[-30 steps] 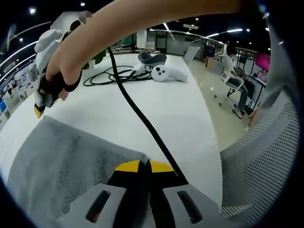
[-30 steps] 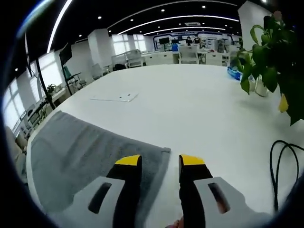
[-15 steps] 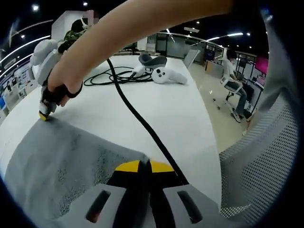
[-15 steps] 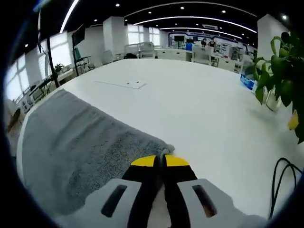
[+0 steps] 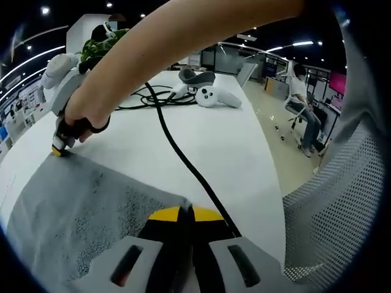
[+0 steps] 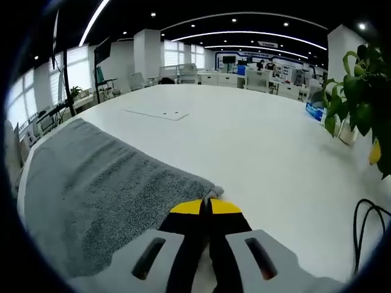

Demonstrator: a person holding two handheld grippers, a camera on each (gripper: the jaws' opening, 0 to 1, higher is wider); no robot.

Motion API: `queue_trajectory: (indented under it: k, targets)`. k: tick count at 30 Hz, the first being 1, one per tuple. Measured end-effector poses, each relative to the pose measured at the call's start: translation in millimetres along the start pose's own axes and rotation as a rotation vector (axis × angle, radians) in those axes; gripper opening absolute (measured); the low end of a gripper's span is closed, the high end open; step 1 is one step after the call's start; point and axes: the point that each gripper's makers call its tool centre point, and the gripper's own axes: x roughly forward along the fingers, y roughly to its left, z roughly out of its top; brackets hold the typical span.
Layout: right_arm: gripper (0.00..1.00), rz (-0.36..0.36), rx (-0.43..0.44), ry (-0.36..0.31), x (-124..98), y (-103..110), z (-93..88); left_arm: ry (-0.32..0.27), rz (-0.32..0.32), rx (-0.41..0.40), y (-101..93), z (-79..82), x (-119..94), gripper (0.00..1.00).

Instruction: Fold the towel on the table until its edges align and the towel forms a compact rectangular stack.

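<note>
A grey towel [image 5: 79,207] lies flat on the white table [image 5: 232,146]. My left gripper [image 5: 186,213] is shut on the towel's near right corner. In the left gripper view a person's bare arm reaches across to the far corner, where the hand holds the right gripper [image 5: 58,146] with its yellow tips down on the cloth. In the right gripper view the towel [image 6: 104,195] spreads to the left, and my right gripper [image 6: 206,206] is shut on its corner, which pokes up just past the tips.
A black cable [image 5: 183,159] runs from my left gripper across the table to a coil beside white and grey controllers [image 5: 211,91]. A leafy plant [image 6: 360,73] stands at the right. A mesh chair [image 5: 342,207] sits by the table edge. A person sits at a far desk.
The right gripper has closed on the towel's corner after standing open a second ago. The left gripper has stayed shut on its corner.
</note>
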Motion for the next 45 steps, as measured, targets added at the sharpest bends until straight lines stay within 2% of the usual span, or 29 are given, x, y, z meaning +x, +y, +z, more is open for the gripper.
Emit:
queue_trajectory:
  k: [4,5,7,9,15,18,22,29,34,40,45]
  targets:
    - [0.0,-0.02,0.018,0.049,5.5,-5.9,-0.1,0.017,-0.007,-0.005,2.3,2.3,-0.9,0.03]
    - [0.0,-0.021,0.046,0.052,4.5,-5.8,0.3,0.01,-0.008,-0.017,3.5,5.5,-4.4,0.03]
    - [0.0,-0.014,0.148,0.033,-3.0,-1.6,4.6,-0.035,0.028,-0.036,10.7,18.3,-15.6,0.03]
    - [0.0,-0.022,0.178,0.0,-12.7,-1.7,14.8,-0.061,0.038,-0.072,14.5,24.4,-22.1,0.03]
    - [0.0,0.006,0.189,-0.056,-34.0,14.1,43.1,-0.114,0.06,-0.087,19.6,39.7,-41.5,0.03]
    - [0.0,0.016,0.219,-0.093,-45.1,23.0,60.8,-0.168,0.072,-0.087,23.1,54.6,-59.2,0.04]
    - [0.0,0.034,0.25,-0.137,-56.2,32.9,82.2,-0.205,0.123,-0.111,34.2,63.8,-85.7,0.04]
    - [0.0,0.059,0.258,-0.196,-71.1,52.5,116.8,-0.242,0.188,-0.099,43.9,67.9,-124.7,0.04]
    - [0.0,0.086,0.261,-0.225,-78.2,72.6,139.0,-0.312,0.26,-0.183,55.6,70.8,-157.4,0.04]
    - [0.0,0.115,0.254,-0.251,-83.7,99.4,166.4,-0.362,0.344,-0.231,68.7,66.1,-203.6,0.04]
    - [0.0,0.139,0.265,-0.279,-87.1,121.7,189.2,-0.362,0.407,-0.2,79.9,55.8,-240.2,0.04]
